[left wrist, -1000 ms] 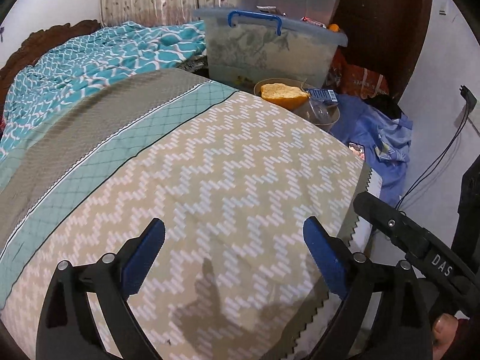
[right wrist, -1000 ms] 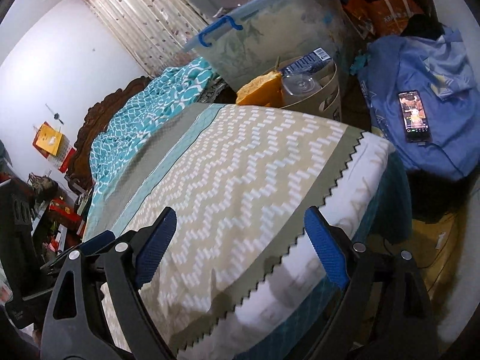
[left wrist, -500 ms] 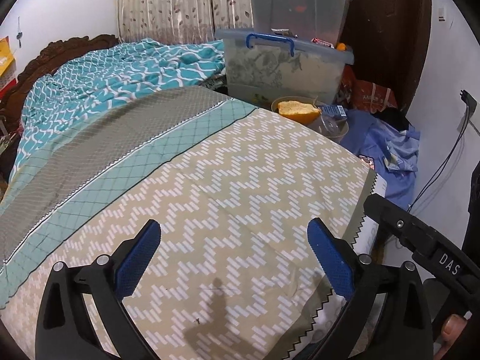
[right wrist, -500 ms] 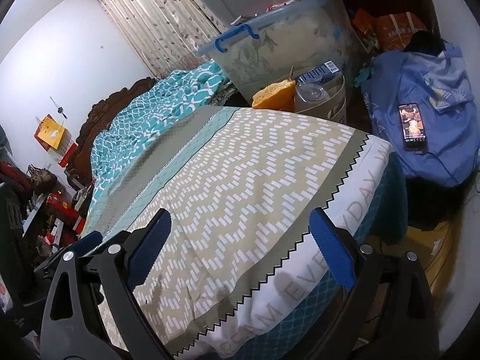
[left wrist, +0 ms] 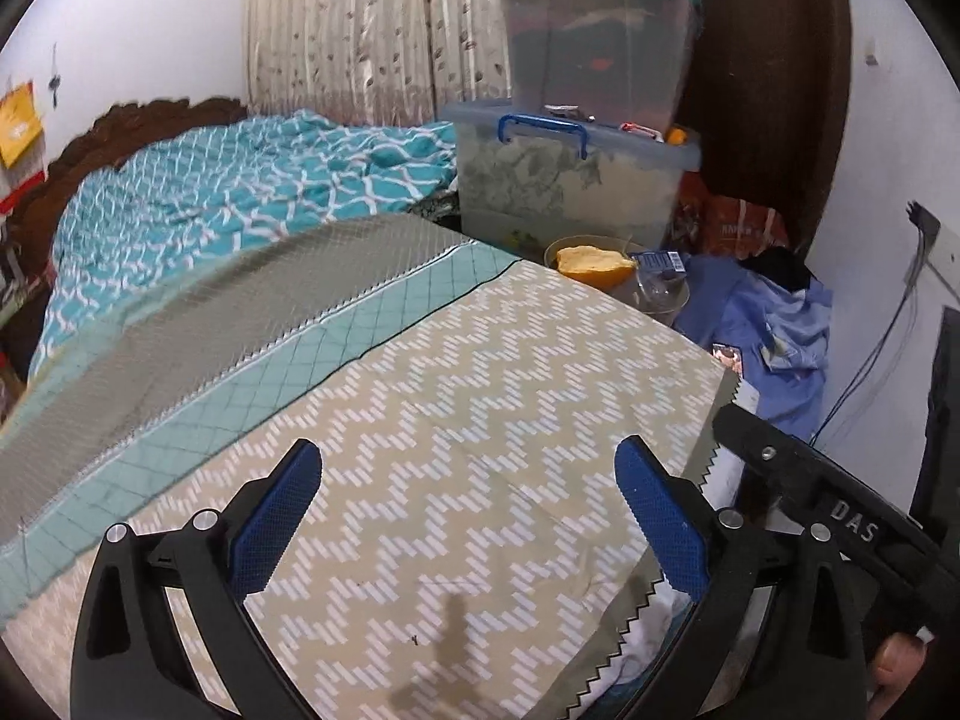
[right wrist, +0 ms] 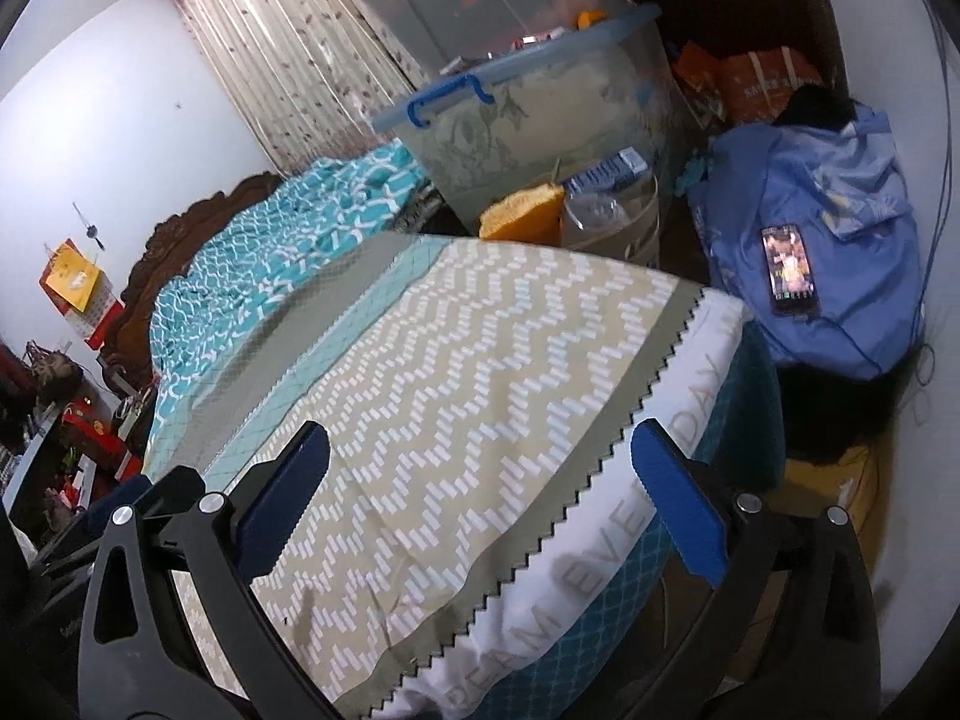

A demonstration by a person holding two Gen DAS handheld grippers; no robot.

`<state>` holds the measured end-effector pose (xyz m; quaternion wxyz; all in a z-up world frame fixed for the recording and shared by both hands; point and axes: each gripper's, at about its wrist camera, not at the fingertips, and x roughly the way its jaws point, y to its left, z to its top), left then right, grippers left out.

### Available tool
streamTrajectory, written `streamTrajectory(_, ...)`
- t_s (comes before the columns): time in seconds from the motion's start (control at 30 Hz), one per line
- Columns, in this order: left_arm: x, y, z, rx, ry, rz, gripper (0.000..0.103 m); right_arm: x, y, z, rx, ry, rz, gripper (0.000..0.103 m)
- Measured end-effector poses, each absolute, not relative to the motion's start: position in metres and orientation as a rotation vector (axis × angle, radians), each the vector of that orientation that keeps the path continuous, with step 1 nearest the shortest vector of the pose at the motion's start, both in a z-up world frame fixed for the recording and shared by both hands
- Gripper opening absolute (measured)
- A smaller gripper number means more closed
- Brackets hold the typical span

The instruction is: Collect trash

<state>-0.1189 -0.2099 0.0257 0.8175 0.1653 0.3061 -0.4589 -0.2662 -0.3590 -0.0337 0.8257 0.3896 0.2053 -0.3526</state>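
Note:
A round waste bin [left wrist: 675, 307] stands on the floor past the bed's far corner. It holds an orange-yellow spongy piece [left wrist: 594, 264], a blue carton [left wrist: 660, 263] and clear plastic [left wrist: 657, 291]. The right wrist view shows the same bin [right wrist: 645, 228], orange piece [right wrist: 525, 213] and carton [right wrist: 609, 171]. My left gripper [left wrist: 468, 450] hangs open over the zigzag bedspread [left wrist: 480, 372], nothing between its blue pads. My right gripper [right wrist: 483, 432] is over the bed's foot corner; its jaws are opening and hold nothing. Both are well short of the bin.
Two stacked plastic storage boxes [left wrist: 570, 180] stand behind the bin. A blue garment heap [right wrist: 840, 210] with a lit phone [right wrist: 789, 270] lies right of the bed. A teal quilt [left wrist: 240, 192] covers the bed's head end. Cables hang on the right wall [left wrist: 888, 324].
Both grippers have drawn back and risen, so the bed and the bin look smaller and more of the room shows. The right jaws stand a little wider.

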Motion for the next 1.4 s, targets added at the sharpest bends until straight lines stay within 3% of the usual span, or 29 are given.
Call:
streamTrajectory(0.57, -0.122, -0.190, 0.058, 0.256, 0.597, -0.908, 0.094, -0.261, -0.360, -0.010, 0.724, 0.409, -0.744, 0.100)
streamTrajectory(0.93, -0.124, -0.179, 0.082, 0.277, 0.376, -0.672, 0.094, -0.268, -0.364, 0.001, 0.666, 0.389, -0.741, 0.099)
streamTrajectory(1.17, -0.116, -0.186, 0.077, 0.290, 0.474, -0.730, 0.094, -0.276, -0.360, 0.011, 0.646, 0.324, -0.769, 0.099)
streamTrajectory(1.4, -0.112, -0.185, 0.076, 0.316, 0.492, -0.720, 0.094, -0.268, -0.364, 0.006, 0.685, 0.376, -0.745, 0.100)
